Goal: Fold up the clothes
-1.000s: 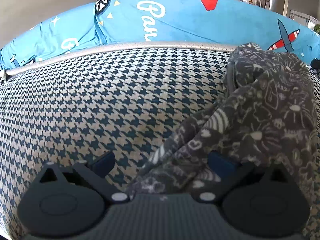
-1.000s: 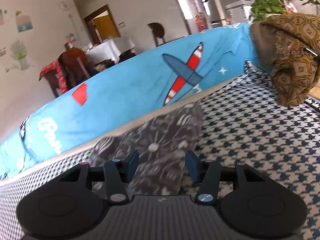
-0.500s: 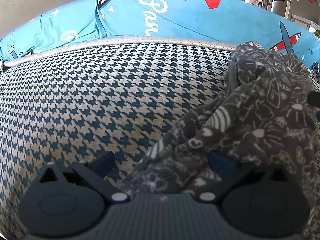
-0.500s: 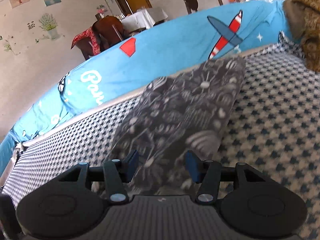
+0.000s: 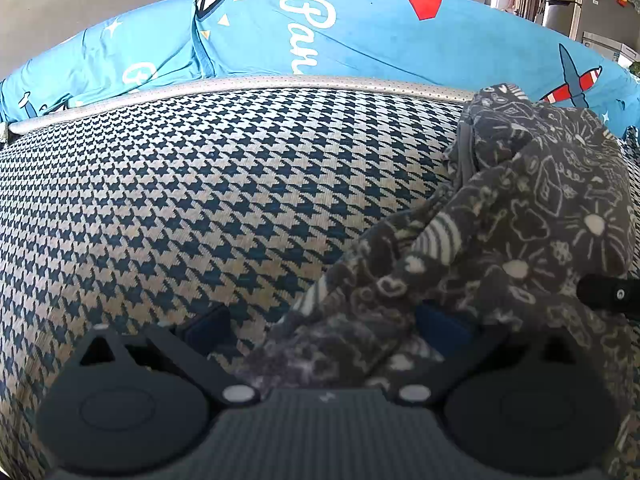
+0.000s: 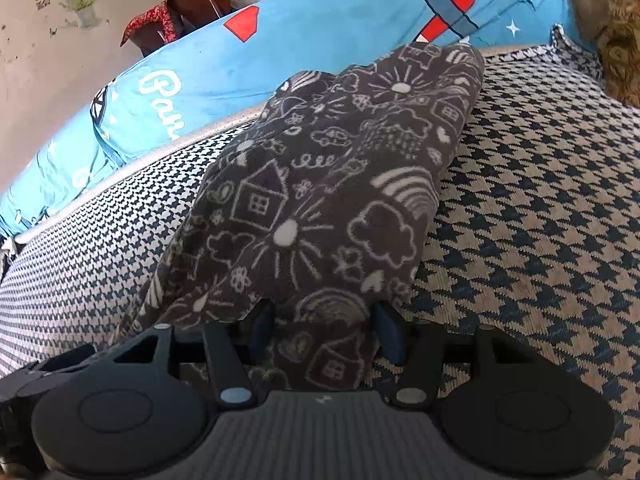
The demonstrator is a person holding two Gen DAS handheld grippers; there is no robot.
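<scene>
Lying bunched along the far edge of the houndstooth cover (image 5: 208, 184), the grey doodle-print garment (image 6: 328, 200) trails back in a long heap toward both grippers. The left gripper (image 5: 320, 330) has its jaws spread wide, the left finger resting over bare cover and the right finger tucked under a fold of the garment, so cloth lies between them without being pinched. The right gripper (image 6: 326, 330) is likewise parted, its two blue-padded fingers set on either side of the garment's near end; the cloth fills the gap between them, but I cannot tell whether the pads press it. In the left wrist view a dark part of the right gripper shows at the right edge, just beside the cloth. Left of the garment the cover stretches bare to its pale piped edge (image 5: 280, 82), giving wide room; on the right side it is also bare as far as a brown patterned bundle (image 6: 612, 28) at the far right corner. Beyond the far edge runs a blue printed cushion (image 5: 360, 36).
</scene>
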